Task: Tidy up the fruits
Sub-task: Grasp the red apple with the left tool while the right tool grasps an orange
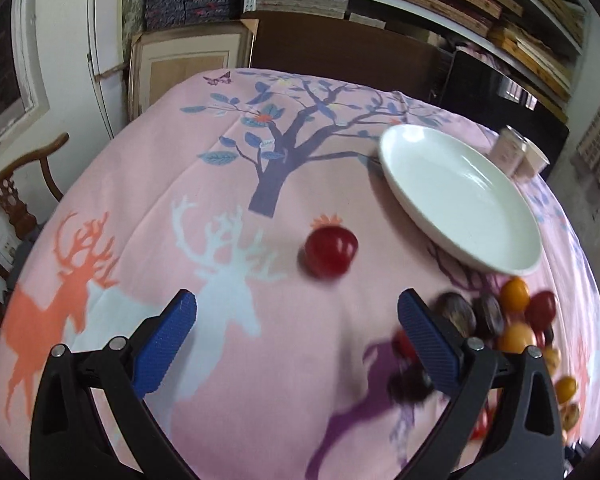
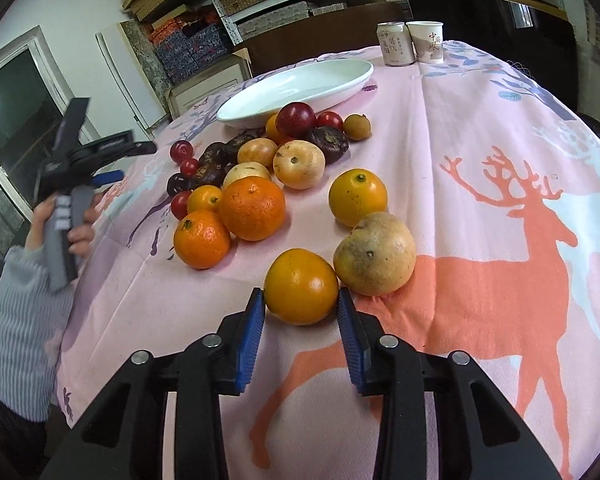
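My left gripper (image 1: 296, 308) is open and empty above the pink cloth. A dark red plum (image 1: 331, 252) lies alone just ahead of it, left of the white plate (image 1: 460, 196). A heap of small fruits (image 1: 512, 320) lies by the right finger. In the right wrist view my right gripper (image 2: 301, 304) has its blue pads on both sides of a yellow-orange fruit (image 2: 301, 286) that rests on the cloth. A pale round fruit (image 2: 374, 254) touches it on the right. Oranges (image 2: 252, 208), pale fruits and dark plums lie beyond, before the plate (image 2: 300, 88).
A can (image 2: 395, 45) and a paper cup (image 2: 426, 42) stand behind the plate at the far table edge. The left gripper held in a hand (image 2: 72, 184) shows at the table's left side. Shelves with boxes stand behind; a wooden chair (image 1: 8, 200) is at the left.
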Demonstrator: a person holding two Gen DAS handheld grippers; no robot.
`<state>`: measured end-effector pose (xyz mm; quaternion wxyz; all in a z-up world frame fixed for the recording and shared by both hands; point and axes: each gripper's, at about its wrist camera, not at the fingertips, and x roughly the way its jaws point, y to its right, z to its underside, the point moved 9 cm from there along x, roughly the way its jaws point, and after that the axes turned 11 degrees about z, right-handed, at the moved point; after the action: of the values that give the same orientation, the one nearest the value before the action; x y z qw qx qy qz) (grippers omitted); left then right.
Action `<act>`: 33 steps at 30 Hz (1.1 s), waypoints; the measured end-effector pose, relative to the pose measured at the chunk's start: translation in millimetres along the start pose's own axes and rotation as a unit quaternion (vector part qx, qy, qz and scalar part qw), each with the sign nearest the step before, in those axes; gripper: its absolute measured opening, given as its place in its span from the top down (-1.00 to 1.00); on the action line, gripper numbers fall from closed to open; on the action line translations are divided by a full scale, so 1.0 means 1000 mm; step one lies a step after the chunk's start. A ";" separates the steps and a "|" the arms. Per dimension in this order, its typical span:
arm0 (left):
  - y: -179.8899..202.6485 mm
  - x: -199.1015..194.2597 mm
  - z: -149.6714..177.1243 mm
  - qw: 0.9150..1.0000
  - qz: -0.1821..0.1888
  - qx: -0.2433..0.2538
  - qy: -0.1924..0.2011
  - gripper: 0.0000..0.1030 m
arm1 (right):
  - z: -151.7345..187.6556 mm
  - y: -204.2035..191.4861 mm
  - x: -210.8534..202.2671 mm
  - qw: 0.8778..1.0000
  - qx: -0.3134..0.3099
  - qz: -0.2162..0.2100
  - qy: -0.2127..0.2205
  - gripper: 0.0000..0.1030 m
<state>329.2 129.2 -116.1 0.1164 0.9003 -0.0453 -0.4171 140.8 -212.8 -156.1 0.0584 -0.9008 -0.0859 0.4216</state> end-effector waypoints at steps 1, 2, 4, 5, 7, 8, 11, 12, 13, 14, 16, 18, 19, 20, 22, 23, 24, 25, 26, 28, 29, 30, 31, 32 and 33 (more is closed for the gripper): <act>-0.001 0.009 -0.005 1.000 -0.004 -0.001 -0.004 -0.88 | 0.000 0.000 0.000 1.000 0.000 0.001 0.001 0.28; -0.001 0.017 -0.009 1.000 -0.009 0.003 -0.007 -0.79 | 0.000 0.000 0.000 1.000 0.000 0.001 0.001 0.28; 0.000 0.033 -0.014 0.999 -0.024 0.015 -0.016 -0.57 | 0.000 0.000 0.000 1.000 -0.002 0.003 0.001 0.28; 0.001 0.041 -0.014 0.999 -0.030 0.019 -0.024 -0.56 | -0.001 -0.001 0.001 1.000 -0.002 0.004 0.001 0.28; 0.001 0.051 -0.013 0.999 -0.037 0.022 -0.030 -0.56 | 0.000 -0.001 0.001 1.000 -0.001 0.004 0.001 0.28; -0.001 0.055 -0.012 0.998 -0.043 0.025 -0.029 -0.56 | -0.001 -0.001 0.001 1.000 -0.001 0.004 0.001 0.28; -0.001 0.063 -0.013 0.998 -0.041 0.036 -0.025 -0.38 | -0.001 0.000 0.001 1.000 -0.001 0.004 0.001 0.28; 0.001 0.065 -0.014 0.998 -0.037 0.043 -0.022 -0.33 | -0.001 -0.001 0.001 1.000 -0.001 0.005 0.002 0.28; 0.004 0.066 -0.015 0.998 -0.038 0.054 -0.019 -0.26 | -0.001 -0.001 0.001 1.000 -0.001 0.005 0.002 0.28; 0.005 0.065 -0.015 0.997 -0.042 0.064 -0.020 -0.23 | -0.001 -0.001 0.001 1.000 -0.001 0.005 0.002 0.28; 0.007 0.067 -0.013 0.996 -0.044 0.075 -0.024 -0.21 | -0.001 -0.001 0.001 1.000 -0.002 0.006 0.002 0.28; 0.004 0.068 -0.014 0.997 -0.030 0.063 -0.026 -0.23 | -0.001 -0.001 0.000 1.000 -0.003 0.008 0.003 0.28; 0.003 0.069 -0.015 0.998 -0.022 0.057 -0.025 -0.24 | -0.001 -0.001 0.000 1.000 -0.004 0.009 0.003 0.28; 0.002 0.068 -0.015 0.998 -0.023 0.058 -0.026 -0.24 | -0.001 -0.002 0.000 1.000 -0.005 0.009 0.003 0.28; 0.004 0.070 -0.015 0.996 -0.041 0.069 -0.029 -0.33 | -0.001 -0.001 0.000 1.000 -0.005 0.010 0.003 0.28; 0.000 0.069 -0.014 0.995 -0.059 0.068 -0.030 -0.47 | 0.000 -0.001 0.000 1.000 -0.005 0.010 0.003 0.28; -0.006 0.070 -0.014 0.996 -0.065 0.056 -0.032 -0.68 | 0.000 -0.002 0.000 1.000 -0.005 0.010 0.003 0.28; -0.012 0.071 -0.015 0.997 -0.051 0.035 -0.035 -0.74 | -0.001 -0.001 0.000 1.000 -0.004 0.011 0.005 0.28; -0.014 0.069 -0.017 0.998 -0.038 0.028 -0.030 -0.70 | -0.001 -0.001 0.000 1.000 -0.003 0.011 0.006 0.28; -0.010 0.065 -0.017 0.999 -0.032 0.034 -0.020 -0.42 | 0.000 -0.002 0.000 1.000 -0.004 0.013 0.008 0.28; -0.005 0.064 -0.018 0.999 -0.017 0.041 -0.016 -0.07 | 0.000 -0.002 0.000 1.000 -0.005 0.014 0.009 0.28; 0.001 0.063 -0.018 0.999 0.000 0.047 -0.012 0.10 | 0.001 -0.003 0.000 1.000 -0.005 0.015 0.009 0.28; 0.006 0.062 -0.017 0.998 0.014 0.052 -0.010 0.26 | 0.001 -0.003 0.000 1.000 -0.006 0.016 0.010 0.28; 0.007 0.062 -0.017 0.998 0.008 0.055 -0.009 0.27 | 0.001 -0.003 0.000 1.000 -0.006 0.017 0.011 0.28; 0.008 0.062 -0.017 0.998 0.010 0.055 -0.009 0.27 | 0.001 -0.002 0.000 1.000 -0.006 0.018 0.011 0.28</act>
<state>382.5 113.5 -149.3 0.0710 0.9009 -0.0783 -0.4209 139.8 -210.4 -156.2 0.0462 -0.9072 -0.0720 0.4119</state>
